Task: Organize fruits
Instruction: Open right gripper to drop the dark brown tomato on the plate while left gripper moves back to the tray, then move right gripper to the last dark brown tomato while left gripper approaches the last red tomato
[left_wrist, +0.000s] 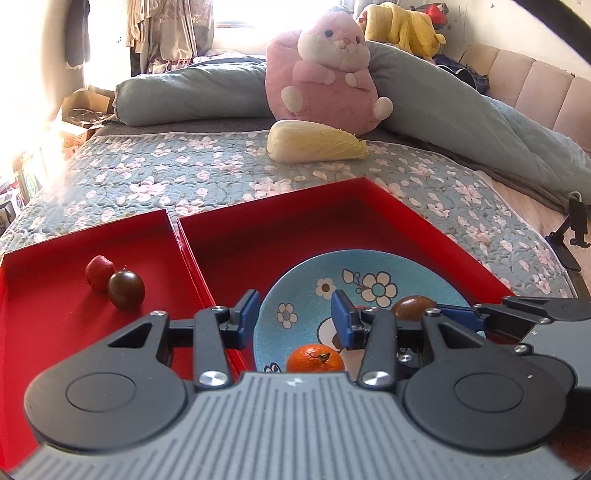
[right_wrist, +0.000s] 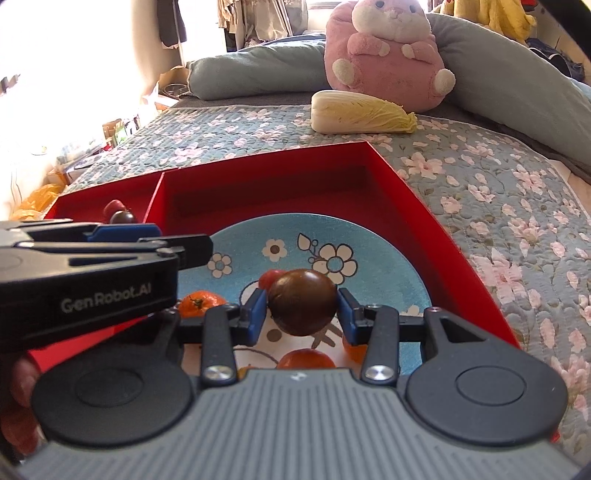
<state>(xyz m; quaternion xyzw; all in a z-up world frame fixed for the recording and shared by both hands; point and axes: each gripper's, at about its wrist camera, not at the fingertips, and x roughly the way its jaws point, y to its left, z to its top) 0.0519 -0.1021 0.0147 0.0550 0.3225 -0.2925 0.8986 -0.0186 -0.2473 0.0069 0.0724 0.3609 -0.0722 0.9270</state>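
My right gripper (right_wrist: 301, 308) is shut on a dark brown round fruit (right_wrist: 302, 302) and holds it above the blue flowered plate (right_wrist: 388, 236). The plate sits in the larger red tray (right_wrist: 424, 206) and holds several orange tangerines (right_wrist: 199, 303) and a small red fruit (right_wrist: 267, 277). My left gripper (left_wrist: 293, 319) is open and empty above the plate's (left_wrist: 295, 284) left side, with a tangerine (left_wrist: 315, 357) below it. The smaller red tray (left_wrist: 55, 314) on the left holds a red fruit (left_wrist: 96, 272) and a dark fruit (left_wrist: 126, 290). The right gripper with its fruit (left_wrist: 413, 307) shows in the left wrist view.
The trays lie on a floral quilted bed (left_wrist: 184, 170). A napa cabbage (left_wrist: 314, 142), a pink plush toy (left_wrist: 328, 74) and a rolled blue duvet (left_wrist: 461, 122) lie beyond them. A black phone stand (left_wrist: 570, 229) is at the bed's right edge.
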